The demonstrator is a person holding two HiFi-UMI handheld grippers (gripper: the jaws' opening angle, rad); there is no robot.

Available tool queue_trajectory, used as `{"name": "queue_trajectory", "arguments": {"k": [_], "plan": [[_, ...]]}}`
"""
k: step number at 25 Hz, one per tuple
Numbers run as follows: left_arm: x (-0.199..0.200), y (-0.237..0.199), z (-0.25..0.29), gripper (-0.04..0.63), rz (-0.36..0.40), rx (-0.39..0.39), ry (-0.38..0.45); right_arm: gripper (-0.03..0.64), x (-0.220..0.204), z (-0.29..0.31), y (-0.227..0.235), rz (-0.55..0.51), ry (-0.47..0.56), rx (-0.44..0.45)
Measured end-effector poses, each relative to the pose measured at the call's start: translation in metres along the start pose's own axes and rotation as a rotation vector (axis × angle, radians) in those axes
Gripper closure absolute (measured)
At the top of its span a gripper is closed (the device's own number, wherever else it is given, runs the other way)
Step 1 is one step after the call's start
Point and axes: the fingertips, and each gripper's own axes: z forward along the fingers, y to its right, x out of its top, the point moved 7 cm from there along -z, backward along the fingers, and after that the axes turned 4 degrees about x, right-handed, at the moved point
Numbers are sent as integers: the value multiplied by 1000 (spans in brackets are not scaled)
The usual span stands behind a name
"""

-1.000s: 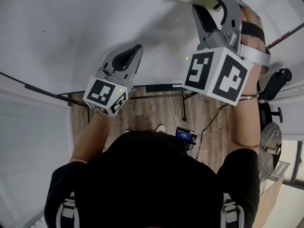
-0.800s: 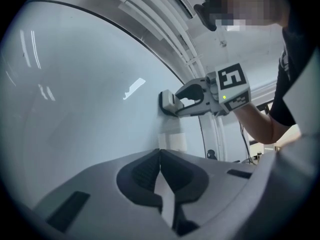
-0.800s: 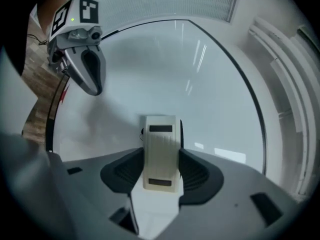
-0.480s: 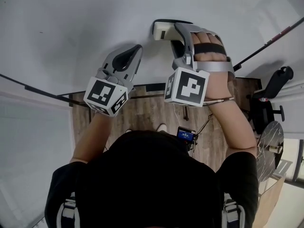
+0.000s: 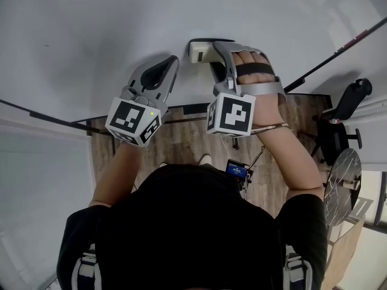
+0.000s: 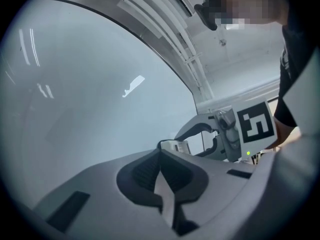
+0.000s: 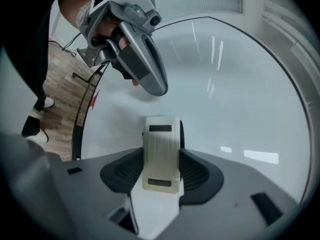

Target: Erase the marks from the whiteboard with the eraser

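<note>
The whiteboard point(image 5: 91, 29) fills the upper head view, and its surface looks almost blank apart from a tiny dark speck point(image 5: 46, 45). My right gripper point(image 5: 208, 54) is shut on the cream, ribbed eraser point(image 5: 199, 50), which lies against the board. In the right gripper view the eraser point(image 7: 161, 154) sits upright between the jaws of the right gripper point(image 7: 161, 161). My left gripper point(image 5: 172, 63) is just left of it, shut and holding nothing, its tip near the board. In the left gripper view, the left gripper point(image 6: 160, 155) has its jaws together, with the eraser point(image 6: 176, 146) just beyond them.
The board's dark lower frame point(image 5: 36, 115) runs across the view. Below it lies wooden floor with cables and a small device with a blue screen point(image 5: 234, 172). A black office chair point(image 5: 347, 110) stands at the right.
My right gripper has carried the eraser left and down across the board, ending close beside the left gripper. The left gripper has barely moved.
</note>
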Motion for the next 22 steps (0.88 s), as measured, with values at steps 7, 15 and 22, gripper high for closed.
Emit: {"name": "queue_trajectory", "arguments": {"k": [7,15,22], "plan": [[-16,1,-9,589,2,5,-26,394,-8,-9,-23,198,199,-4],[-30,0,-34,589,5,4,-17,394,-28,-44,-38,766,663,10],[-46,12,-49,589,-11,-25,-12,394,-49,-51,-68,1096,817,67]]}}
